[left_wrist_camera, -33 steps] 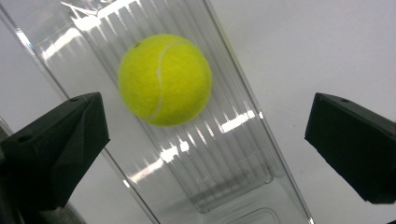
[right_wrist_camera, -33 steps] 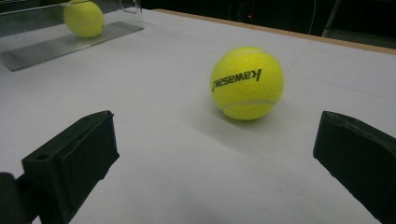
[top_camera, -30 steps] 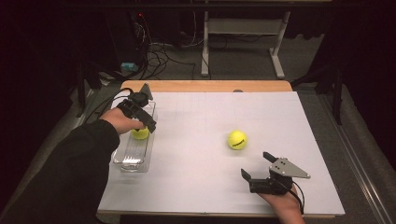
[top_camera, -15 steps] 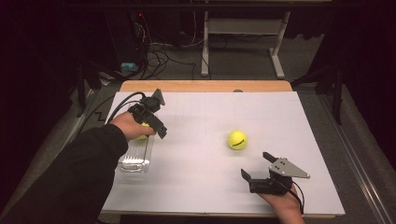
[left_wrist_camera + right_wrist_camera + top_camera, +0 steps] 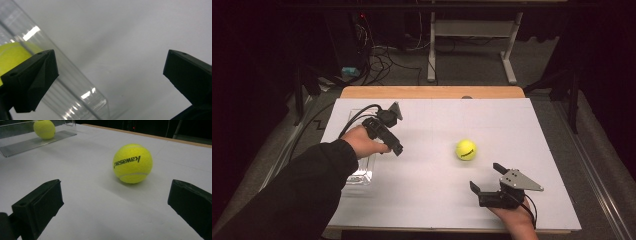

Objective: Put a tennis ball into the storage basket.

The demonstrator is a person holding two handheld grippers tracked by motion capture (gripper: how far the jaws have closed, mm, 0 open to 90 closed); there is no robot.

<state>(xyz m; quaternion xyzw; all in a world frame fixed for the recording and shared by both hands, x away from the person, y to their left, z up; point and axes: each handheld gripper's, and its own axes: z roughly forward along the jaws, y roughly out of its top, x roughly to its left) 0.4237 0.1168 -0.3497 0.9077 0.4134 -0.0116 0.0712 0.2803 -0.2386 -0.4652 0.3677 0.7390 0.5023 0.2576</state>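
Right gripper (image 5: 486,181) near table (image 5: 422,200) front edge, about 5 o'clock; jaws spread wide, holding nothing. Tennis ball (image 5: 466,150) on white surface just ahead of it, roughly 11 o'clock from gripper, between jaw lines in right gripper view, untouched. Left gripper (image 5: 393,142) farther off at 9 o'clock side, raised beside clear tray (image 5: 360,176); jaws wide apart, empty. Second tennis ball (image 5: 44,129) lies in tray, beyond left jaw in left gripper view.

Open table (image 5: 422,180) around tennis ball (image 5: 466,149); clear container (image 5: 360,172) blocks left edge
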